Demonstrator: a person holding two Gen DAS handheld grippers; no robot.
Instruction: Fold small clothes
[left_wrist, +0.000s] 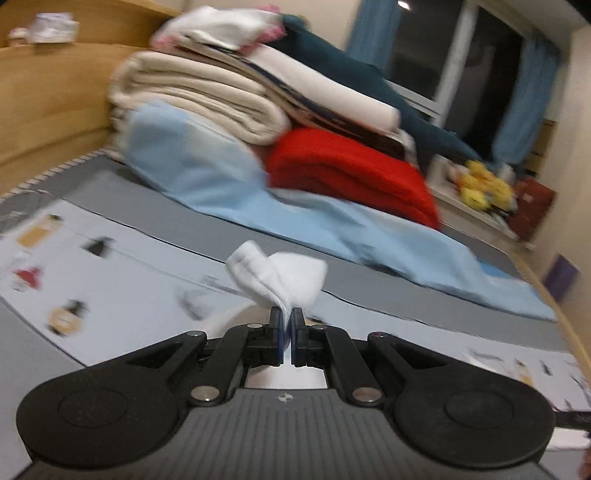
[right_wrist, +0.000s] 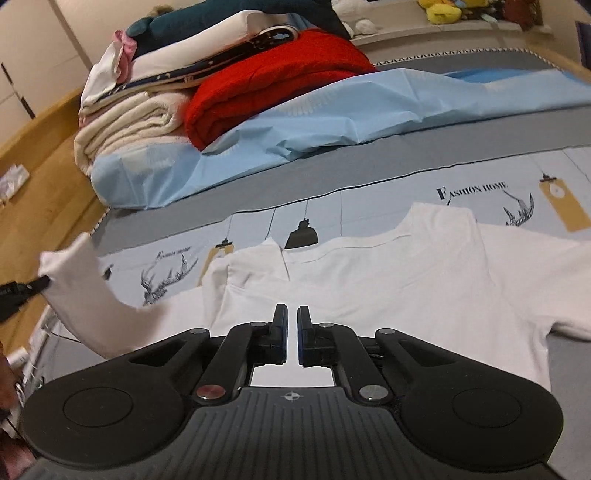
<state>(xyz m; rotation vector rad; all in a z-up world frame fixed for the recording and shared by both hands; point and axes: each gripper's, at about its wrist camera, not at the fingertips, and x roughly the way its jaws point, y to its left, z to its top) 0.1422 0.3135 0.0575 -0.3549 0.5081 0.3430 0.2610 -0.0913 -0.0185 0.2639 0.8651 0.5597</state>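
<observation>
- Left wrist view: your left gripper (left_wrist: 287, 314) is clamped tight on a bunched end of the white top (left_wrist: 277, 275), most likely its sleeve cuff, and the cloth stands up off the printed bed sheet (left_wrist: 122, 266). The picture is blurred, so slow down and keep the cuff high enough that it does not drag.
- Left wrist view: behind it lie the light blue sheet (left_wrist: 229, 177) and the stack of folded blankets (left_wrist: 207, 96). Steer the sleeve away from them.
- Right wrist view: your right gripper (right_wrist: 291, 314) has its jaws drawn nearly together, a thin slit between them; they sit just over the top's body, and you cannot tell whether they pinch any cloth.
- Right wrist view: the white top (right_wrist: 388, 280) lies spread flat on the printed bed sheet (right_wrist: 369, 199), collar towards the far side, with one sleeve lifted at the picture's left by the left gripper (right_wrist: 40, 284).
- To fold well, pin the body near the shoulder with your right tool, then lay the sleeve straight across the chest and smooth any ridge.
</observation>
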